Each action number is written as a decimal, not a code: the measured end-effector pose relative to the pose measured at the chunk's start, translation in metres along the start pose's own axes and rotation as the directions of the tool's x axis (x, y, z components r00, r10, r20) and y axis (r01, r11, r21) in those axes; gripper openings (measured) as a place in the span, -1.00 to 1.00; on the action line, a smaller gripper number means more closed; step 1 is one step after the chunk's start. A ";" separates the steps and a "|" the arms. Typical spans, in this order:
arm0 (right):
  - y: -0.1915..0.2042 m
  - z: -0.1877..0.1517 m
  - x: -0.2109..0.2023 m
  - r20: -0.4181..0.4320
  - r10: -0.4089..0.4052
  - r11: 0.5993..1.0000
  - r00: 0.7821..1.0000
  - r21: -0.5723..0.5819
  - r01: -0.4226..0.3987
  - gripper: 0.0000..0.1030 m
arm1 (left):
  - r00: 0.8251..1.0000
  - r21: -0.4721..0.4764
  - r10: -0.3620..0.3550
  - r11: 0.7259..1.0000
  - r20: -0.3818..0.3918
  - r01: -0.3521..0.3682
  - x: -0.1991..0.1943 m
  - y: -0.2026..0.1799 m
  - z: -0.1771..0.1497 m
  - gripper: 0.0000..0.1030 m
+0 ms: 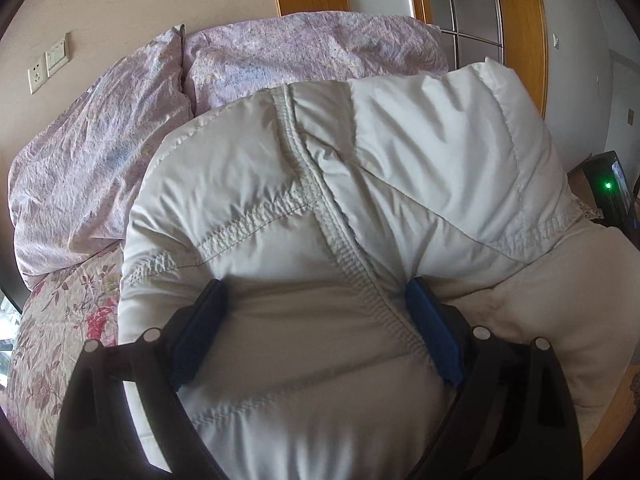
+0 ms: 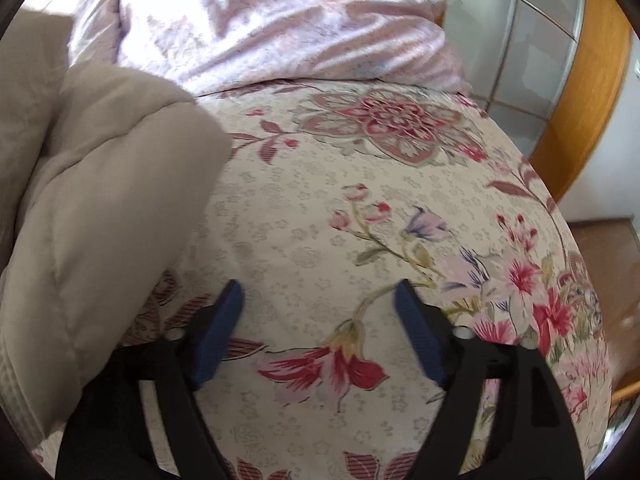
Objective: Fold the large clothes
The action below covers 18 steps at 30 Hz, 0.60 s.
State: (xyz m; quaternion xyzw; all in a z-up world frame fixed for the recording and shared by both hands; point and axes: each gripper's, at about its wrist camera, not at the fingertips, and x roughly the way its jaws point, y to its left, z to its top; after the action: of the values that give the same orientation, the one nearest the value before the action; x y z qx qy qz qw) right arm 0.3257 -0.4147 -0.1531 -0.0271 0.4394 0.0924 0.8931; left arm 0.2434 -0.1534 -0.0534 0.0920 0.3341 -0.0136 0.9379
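Observation:
A large off-white quilted puffer jacket (image 1: 320, 184) lies bunched on the floral bedspread (image 1: 60, 320). My left gripper (image 1: 316, 300) is open, its blue-padded fingers (image 1: 434, 332) spread wide over a stitched seam of the jacket, pressing close to the fabric. In the right wrist view the jacket (image 2: 100, 200) sits at the left as a folded beige bulk. My right gripper (image 2: 318, 300) is open and empty above the bare bedspread (image 2: 320, 208), to the right of the jacket and apart from it.
A crumpled lilac duvet (image 1: 240, 60) (image 2: 280, 20) is heaped at the bed's far side against the wall. A wooden door frame (image 1: 536, 40) and glass panel stand beyond. A black device with a green light (image 1: 608, 186) sits at the right.

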 end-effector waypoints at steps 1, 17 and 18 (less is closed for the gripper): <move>0.000 0.001 0.000 0.001 -0.014 1.000 1.000 0.000 0.014 0.73 | 1.000 0.003 0.001 1.000 -0.002 -0.001 0.000 0.001 0.002 0.75; 0.111 0.057 -0.172 0.394 0.224 0.972 0.891 -0.161 -0.173 -0.20 | 0.998 -0.117 0.014 0.993 0.064 -0.007 -0.048 0.088 0.024 0.84; 0.128 0.056 -0.164 0.372 0.241 0.964 0.896 -0.198 -0.177 -0.33 | 0.998 -0.123 0.018 0.992 0.058 -0.011 -0.045 0.091 0.025 0.84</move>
State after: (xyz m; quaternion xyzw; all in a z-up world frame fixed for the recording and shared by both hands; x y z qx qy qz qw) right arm 0.2475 -0.3052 0.0152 -0.0316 0.2429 0.2263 0.9428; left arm 0.2315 -0.0702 0.0087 0.0360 0.3058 0.0111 0.9513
